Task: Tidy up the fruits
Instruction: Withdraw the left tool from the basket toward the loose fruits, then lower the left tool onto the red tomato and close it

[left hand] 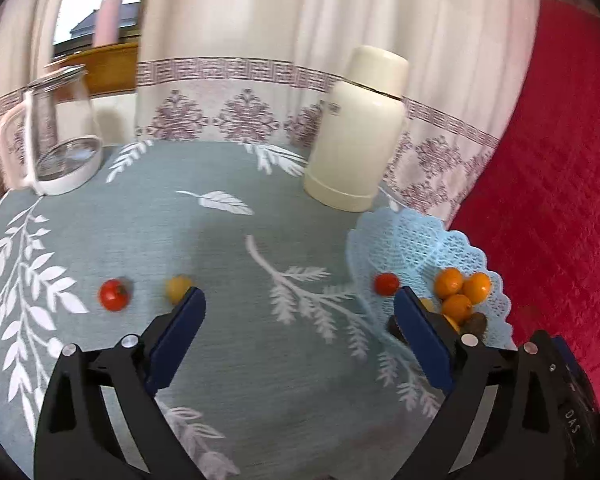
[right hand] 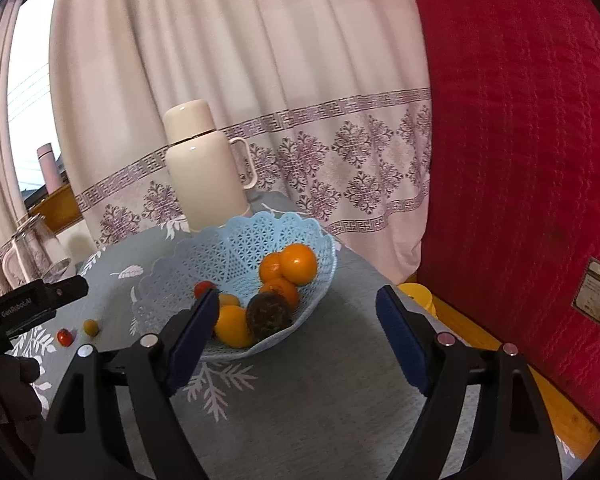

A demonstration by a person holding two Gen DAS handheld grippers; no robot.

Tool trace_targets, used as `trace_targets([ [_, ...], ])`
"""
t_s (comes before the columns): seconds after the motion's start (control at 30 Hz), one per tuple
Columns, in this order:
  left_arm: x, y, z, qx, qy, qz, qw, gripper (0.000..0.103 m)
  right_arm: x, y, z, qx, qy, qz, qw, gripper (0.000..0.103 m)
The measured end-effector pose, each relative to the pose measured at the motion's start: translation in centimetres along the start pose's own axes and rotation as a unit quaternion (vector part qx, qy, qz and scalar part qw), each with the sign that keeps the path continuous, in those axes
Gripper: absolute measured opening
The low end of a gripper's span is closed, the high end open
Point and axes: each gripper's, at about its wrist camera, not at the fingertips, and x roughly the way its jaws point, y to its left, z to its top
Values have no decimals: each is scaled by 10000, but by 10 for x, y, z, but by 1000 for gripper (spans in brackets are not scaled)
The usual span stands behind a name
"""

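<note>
My left gripper [left hand: 299,294] is open over the leaf-patterned tablecloth, with nothing between its fingers. A small yellow fruit [left hand: 177,288] lies just beyond its left fingertip, and a red tomato [left hand: 114,294] sits further left. The blue lattice basket [left hand: 404,240] is at the right and holds another red tomato [left hand: 387,283] and oranges [left hand: 456,307]. My right gripper [right hand: 297,295] is open and empty in front of the basket [right hand: 236,248]. That basket holds oranges [right hand: 298,264], a dark fruit [right hand: 269,316], a tomato [right hand: 203,288] and a small yellow fruit [right hand: 229,300].
A cream thermos [left hand: 356,132] stands behind the basket, and a glass jug [left hand: 56,136] stands at the far left. A patterned curtain hangs along the table's back edge. Red quilted fabric [right hand: 520,160] rises at the right, with a yellow object [right hand: 418,294] below it.
</note>
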Motion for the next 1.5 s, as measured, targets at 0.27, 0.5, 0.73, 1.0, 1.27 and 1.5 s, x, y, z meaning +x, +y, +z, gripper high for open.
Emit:
trace_targets([
  [0.27, -12, 47, -7, -325, -78, 471, 9983, 98, 0, 16, -4, -377, 40, 235, 9990, 88],
  [0.5, -21, 88, -12, -528, -111, 854, 9949, 98, -1, 21, -5, -522, 35, 235, 9984, 88],
  [0.73, -19, 117, -14, -742, -51, 1118, 9909, 98, -3, 26, -7, -685, 21, 200, 9975, 88],
  [1.0, -6, 128, -13, -820, 77, 1257, 9886, 98, -5, 34, -7, -891, 15, 212, 9958, 88],
  [1.27, 11, 134, -10, -708, 280, 1446, 9866, 98, -12, 64, -13, -1148, 266, 860, 9893, 88],
  [1.5, 30, 134, -2, -494, 423, 1453, 9872, 93, -15, 89, -31, -1586, 457, 1190, 9791, 88],
])
